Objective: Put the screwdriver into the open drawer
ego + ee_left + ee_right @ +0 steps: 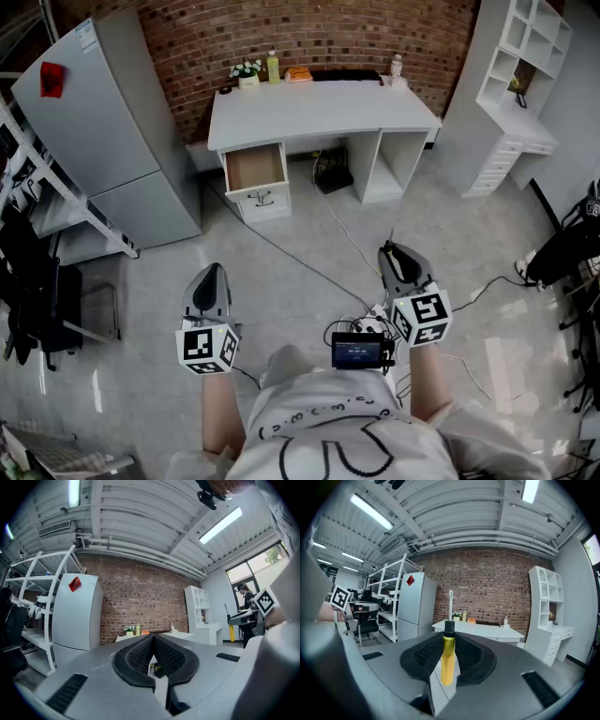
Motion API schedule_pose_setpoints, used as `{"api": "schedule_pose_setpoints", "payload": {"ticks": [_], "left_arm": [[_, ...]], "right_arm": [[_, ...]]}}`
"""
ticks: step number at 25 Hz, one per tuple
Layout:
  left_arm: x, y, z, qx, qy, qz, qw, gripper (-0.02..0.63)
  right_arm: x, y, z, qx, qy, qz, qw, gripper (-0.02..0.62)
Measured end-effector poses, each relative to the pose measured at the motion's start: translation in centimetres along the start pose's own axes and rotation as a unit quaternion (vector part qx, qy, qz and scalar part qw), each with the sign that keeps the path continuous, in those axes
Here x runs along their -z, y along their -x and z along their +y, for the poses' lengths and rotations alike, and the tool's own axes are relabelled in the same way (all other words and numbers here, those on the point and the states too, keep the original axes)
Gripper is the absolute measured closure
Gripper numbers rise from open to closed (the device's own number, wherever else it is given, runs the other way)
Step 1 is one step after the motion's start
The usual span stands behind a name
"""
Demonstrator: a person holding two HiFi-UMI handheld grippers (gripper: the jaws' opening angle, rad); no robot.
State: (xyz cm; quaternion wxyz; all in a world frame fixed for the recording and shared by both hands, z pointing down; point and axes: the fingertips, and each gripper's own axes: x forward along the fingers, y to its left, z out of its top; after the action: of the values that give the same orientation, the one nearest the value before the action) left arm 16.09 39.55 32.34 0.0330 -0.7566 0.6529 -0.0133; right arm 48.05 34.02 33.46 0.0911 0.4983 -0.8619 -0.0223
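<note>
At the upper left of the head view stood a grey fridge with a red tag on its door, against the brick wall. Lower down, left of centre, the left gripper hung over the grey floor. In its own view the left gripper had its black pads pressed together at the tips with nothing between them.

Above it in the frame, the open drawer stuck out from the left end of the white table, its wooden bottom bare. Along the back edge of the table stood a small flower pot, a yellow-green bottle, an orange object and, further right, a clear bottle.

Right of centre, the right gripper was held over the floor, well apart from the drawer. Its own view showed the right gripper pinching the screwdriver by its yellow handle, the black collar and metal shaft rising upright past the pad tips. A small screen device sat at the person's chest between the two grippers, with cables trailing across the floor.

At the upper right stood a white shelf unit.
</note>
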Motion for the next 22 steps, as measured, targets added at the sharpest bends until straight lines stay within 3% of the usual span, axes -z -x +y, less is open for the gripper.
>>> {"api": "schedule_pose_setpoints", "payload": {"ticks": [9,22], "left_arm": [[0.8,-0.9,0.9,-0.005,0.004,0.003,1.0000,0.598],[1.2,-7.2,2.7,0.017,0.002,0.015,0.9997,0.598]], "right_arm": [[0.4,-1.6,-0.1,0.001,0.001,0.006,1.000,0.522],[0.5,-6.7,-1.6,0.006,-0.006,0.018,1.000,0.521]]}}
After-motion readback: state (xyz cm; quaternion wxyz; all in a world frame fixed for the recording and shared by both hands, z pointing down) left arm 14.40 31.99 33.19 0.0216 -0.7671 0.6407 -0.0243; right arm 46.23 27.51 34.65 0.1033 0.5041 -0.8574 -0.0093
